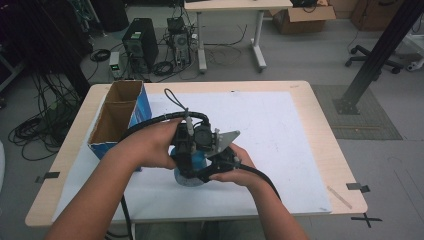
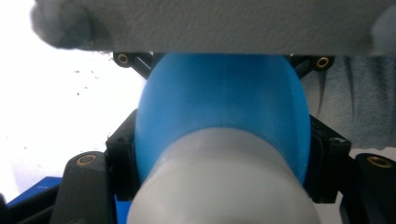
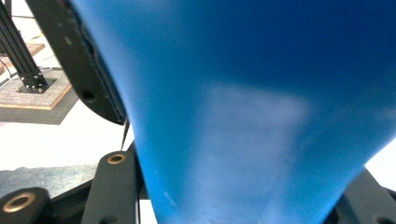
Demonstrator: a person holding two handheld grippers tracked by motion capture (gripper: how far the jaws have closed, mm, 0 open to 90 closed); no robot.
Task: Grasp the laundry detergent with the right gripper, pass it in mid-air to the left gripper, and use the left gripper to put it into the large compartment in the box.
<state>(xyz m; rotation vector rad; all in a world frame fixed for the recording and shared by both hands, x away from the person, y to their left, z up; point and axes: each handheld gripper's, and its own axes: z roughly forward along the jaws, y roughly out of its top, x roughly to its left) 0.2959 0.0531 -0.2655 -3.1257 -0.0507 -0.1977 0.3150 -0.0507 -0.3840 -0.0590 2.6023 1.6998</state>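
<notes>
Blue object [image 1: 192, 162] is held between both grippers just above the white mat [image 1: 280, 130], near the table's front centre; a paler disc-like base is seen under it, exact shape cannot be told; left gripper [image 1: 186, 145] is clamped on it, its jaws pressed against the blue body on both sides in the left gripper view, where a grey neck or cap [image 2: 219, 182] points at the camera; right gripper [image 1: 220, 157] is also closed on the blue object [image 3: 252, 107], a jaw seen flush against its flank in the right gripper view; open cardboard box [image 1: 117, 120] stands well to the left on the mat, apart from the work

Risks, as judged: the smooth curved surface could be squeezed out of one pair of jaws if pressure is uneven; opposing pulls or a twist could make it pop free and drop; cables [image 1: 165, 117] are looped close over the hands and could be snagged, dragging a grip off line
</notes>
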